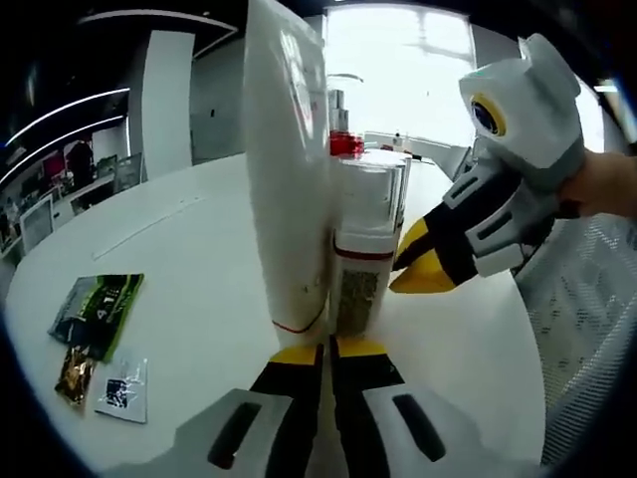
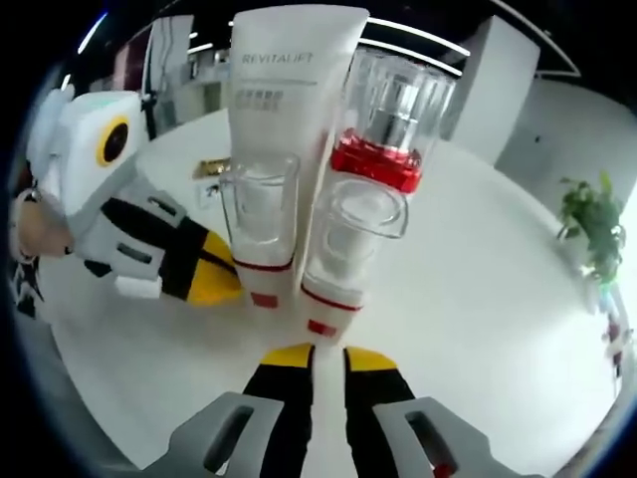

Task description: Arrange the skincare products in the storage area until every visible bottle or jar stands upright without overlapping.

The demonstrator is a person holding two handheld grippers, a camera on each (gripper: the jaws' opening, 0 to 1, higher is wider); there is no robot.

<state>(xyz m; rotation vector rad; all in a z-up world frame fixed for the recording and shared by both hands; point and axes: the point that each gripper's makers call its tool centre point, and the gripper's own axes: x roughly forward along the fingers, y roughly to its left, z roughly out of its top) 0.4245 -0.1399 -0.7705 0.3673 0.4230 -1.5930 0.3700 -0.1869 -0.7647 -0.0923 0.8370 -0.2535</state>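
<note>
White REVITALIFT tube point(image 2: 284, 119) upright mid-table, tight cluster with two clear-capped pump bottles point(image 2: 261, 224) point(image 2: 350, 249) and red-collared bottle point(image 2: 383, 139), all standing, touching or nearly. Left gripper point(image 1: 326, 351) jaws pressed together, tips at tube base, holding nothing. Right gripper point(image 2: 330, 354) jaws near-closed, empty, just short of bottles. Round white glossy table point(image 1: 199, 299): open room around cluster. Foil sachets point(image 1: 95, 339) near edge, well apart.

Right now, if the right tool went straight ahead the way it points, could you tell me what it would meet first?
Most likely the two clear-capped bottles: the right tool points at the seam between the near left bottle and the near right bottle. They stand very close ahead, with the white tube behind; exact depth is unclear.
</note>
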